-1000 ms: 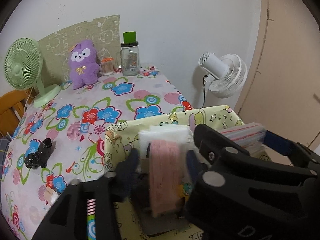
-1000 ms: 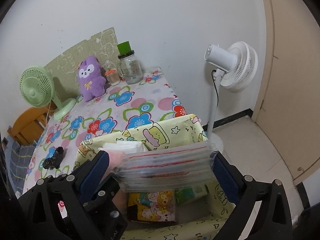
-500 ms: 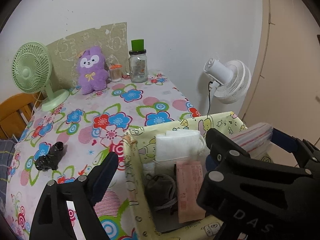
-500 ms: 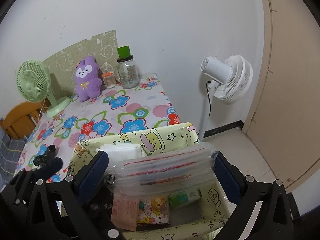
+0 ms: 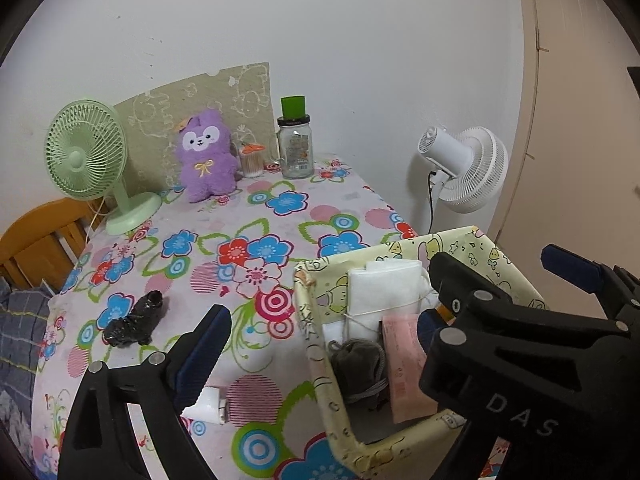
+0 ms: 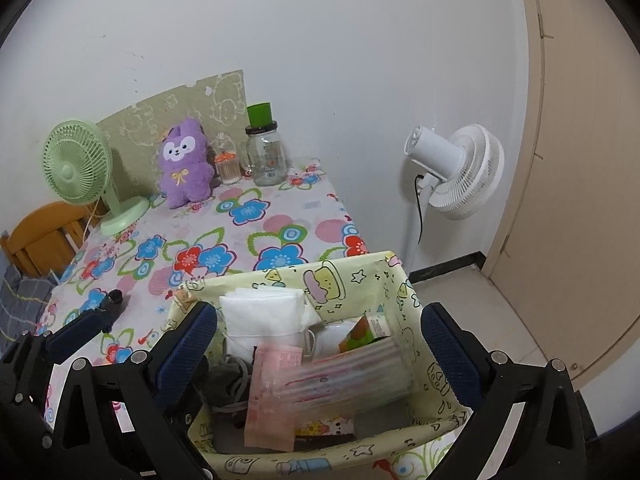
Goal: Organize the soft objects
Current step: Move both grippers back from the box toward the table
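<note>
Both grippers' fingers (image 6: 192, 344) released — pink packet (image 6: 272, 396) and clear pouch (image 6: 344, 376) inside basket (image 6: 360, 276).

Floral-clothed table (image 5: 280, 216), fabric bin (image 5: 316, 360), plush (image 5: 206, 160), green fan (image 5: 86, 152), jar (image 5: 296, 152)

Surface (image 5: 280, 216): white cloth w/ blue, red, pink flowers. Basket (image 6: 360, 280): pale yellow, cartoon print. Plush (image 5: 206, 156) purple; desk fan (image 5: 86, 152) mint green; pouch (image 6: 274, 396) pink; tool (image 6: 320, 356) pads blue, frame blk.

Fuzzy plush toy (image 5: 206, 160), glossy tablecloth (image 5: 280, 216)
</note>
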A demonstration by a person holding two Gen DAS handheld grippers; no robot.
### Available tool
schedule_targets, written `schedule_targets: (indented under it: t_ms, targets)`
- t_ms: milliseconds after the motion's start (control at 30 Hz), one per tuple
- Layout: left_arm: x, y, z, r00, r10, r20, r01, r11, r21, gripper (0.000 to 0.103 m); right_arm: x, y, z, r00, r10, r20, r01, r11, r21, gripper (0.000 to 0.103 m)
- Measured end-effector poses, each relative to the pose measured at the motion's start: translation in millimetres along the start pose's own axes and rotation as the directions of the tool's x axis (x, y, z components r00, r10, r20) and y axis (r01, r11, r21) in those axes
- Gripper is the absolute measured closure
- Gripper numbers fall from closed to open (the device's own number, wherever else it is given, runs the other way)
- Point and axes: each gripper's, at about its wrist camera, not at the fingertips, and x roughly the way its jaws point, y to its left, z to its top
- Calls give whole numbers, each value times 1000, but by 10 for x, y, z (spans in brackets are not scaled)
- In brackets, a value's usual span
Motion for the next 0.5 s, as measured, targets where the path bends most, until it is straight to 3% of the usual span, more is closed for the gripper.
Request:
schedule_targets:
  t_ms: [500]
  targets:
    - [-321,295,-46,999,11,40,-11,1000,-15,8,-317,349,-52,997,43,57,-42,999,-24,0]
